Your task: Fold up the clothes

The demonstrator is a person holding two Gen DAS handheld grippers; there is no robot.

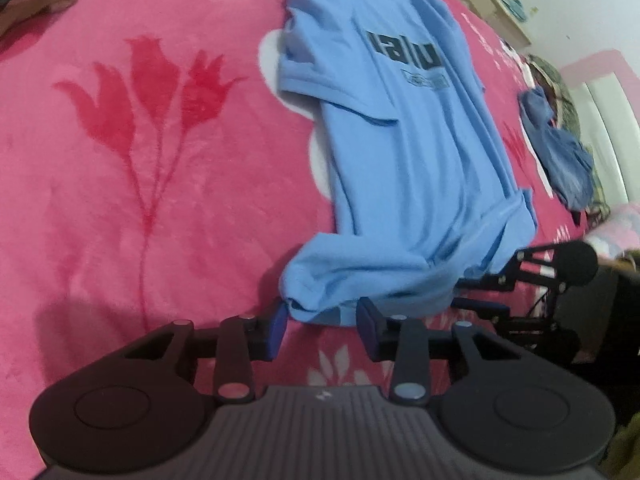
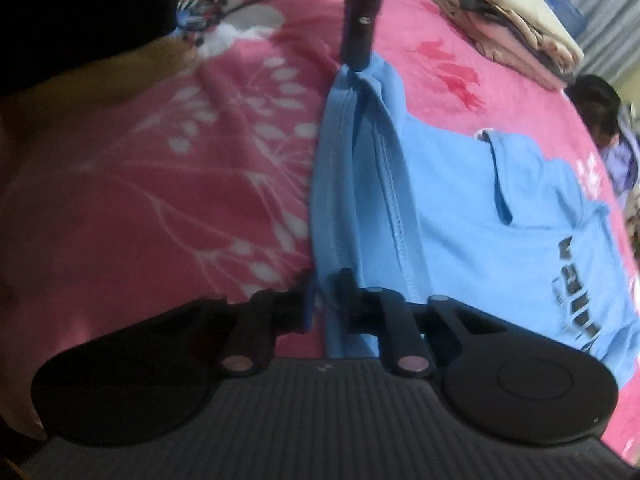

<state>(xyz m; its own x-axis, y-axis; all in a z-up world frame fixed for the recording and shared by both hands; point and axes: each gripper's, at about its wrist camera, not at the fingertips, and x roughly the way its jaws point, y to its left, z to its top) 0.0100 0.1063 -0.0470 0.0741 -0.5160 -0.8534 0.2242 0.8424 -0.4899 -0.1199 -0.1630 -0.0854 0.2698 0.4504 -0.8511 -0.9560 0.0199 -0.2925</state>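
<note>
Blue shirt lies on the pink blanket. Right gripper pinches its hem; left gripper gapes beside it, must close, then fold.

My left gripper is matte black, with two round side discs, a ribbed grey plate between them, silvery pivot pins on the linkage bars and blue pads on its fingers. My right gripper has the same build, though its pins look pinkish under this light.
</note>
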